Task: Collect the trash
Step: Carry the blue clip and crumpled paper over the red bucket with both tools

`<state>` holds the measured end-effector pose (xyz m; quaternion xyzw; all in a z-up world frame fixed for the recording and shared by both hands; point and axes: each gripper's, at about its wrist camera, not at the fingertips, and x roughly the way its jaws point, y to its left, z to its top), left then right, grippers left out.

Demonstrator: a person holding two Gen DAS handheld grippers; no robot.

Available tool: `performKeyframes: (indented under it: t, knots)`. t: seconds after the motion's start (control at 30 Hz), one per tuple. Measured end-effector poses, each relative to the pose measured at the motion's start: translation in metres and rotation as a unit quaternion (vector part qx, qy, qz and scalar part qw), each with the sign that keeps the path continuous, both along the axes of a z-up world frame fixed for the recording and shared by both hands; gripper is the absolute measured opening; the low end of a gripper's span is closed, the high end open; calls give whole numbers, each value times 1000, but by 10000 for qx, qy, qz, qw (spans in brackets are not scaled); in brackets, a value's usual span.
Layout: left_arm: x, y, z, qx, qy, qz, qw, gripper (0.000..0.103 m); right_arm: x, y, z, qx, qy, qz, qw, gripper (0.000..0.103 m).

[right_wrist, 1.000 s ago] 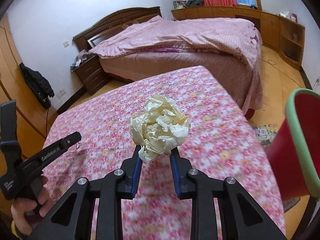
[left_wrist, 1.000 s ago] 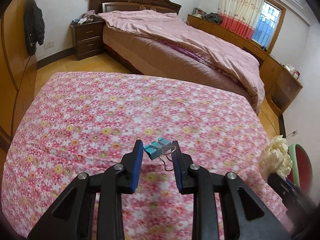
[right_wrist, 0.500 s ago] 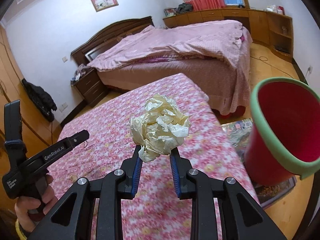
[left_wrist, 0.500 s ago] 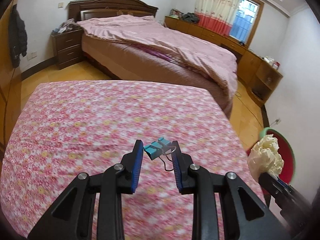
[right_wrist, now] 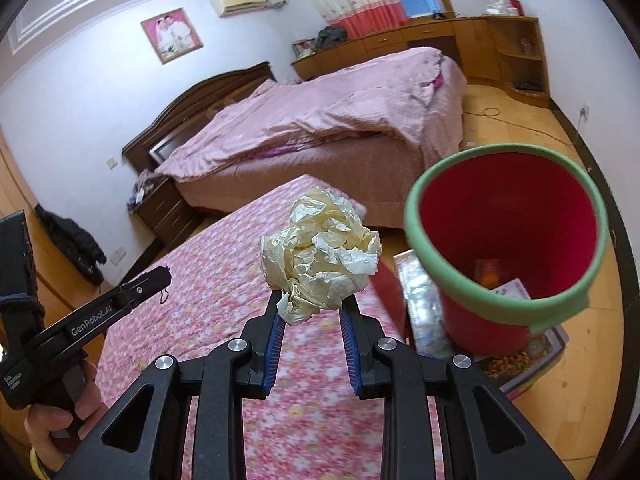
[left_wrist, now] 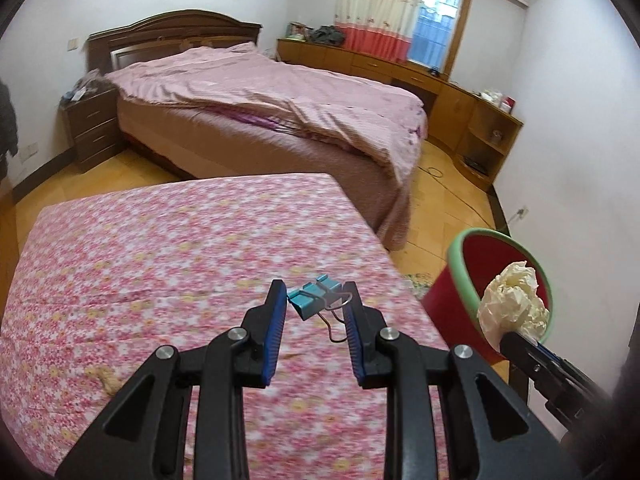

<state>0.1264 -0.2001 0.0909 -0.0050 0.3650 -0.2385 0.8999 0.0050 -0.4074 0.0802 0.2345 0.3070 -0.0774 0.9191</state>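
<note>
Nearing the red plastic bucket with green rim (right_wrist: 505, 240), now swung into full view at right, a crumpled cream paper ball (right_wrist: 320, 256) is pinched by the right gripper (right_wrist: 313, 312). A blue metal binder clip (left_wrist: 313, 295) is pinched by the left gripper (left_wrist: 316, 308) above the floral-clothed table (left_wrist: 160, 240). Release over the bucket is judged imminent.

White walls (left_wrist: 568, 92), wooden floor (right_wrist: 580, 412), pink-covered bed (left_wrist: 280, 96), curtained window (left_wrist: 434, 44).
</note>
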Motion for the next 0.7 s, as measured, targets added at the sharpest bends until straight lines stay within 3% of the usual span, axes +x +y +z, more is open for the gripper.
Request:
performKeyframes:
  t: [0.27, 0.7]
  knots:
    - [-14, -45, 5, 169, -105, -429, 9989, 28, -27, -32, 5, 40, -112, -361, 9993, 27]
    - [-25, -133, 0, 123, -222, -1239, 9920, 28, -59, -89, -3, 241, -167, -1065, 9939, 27]
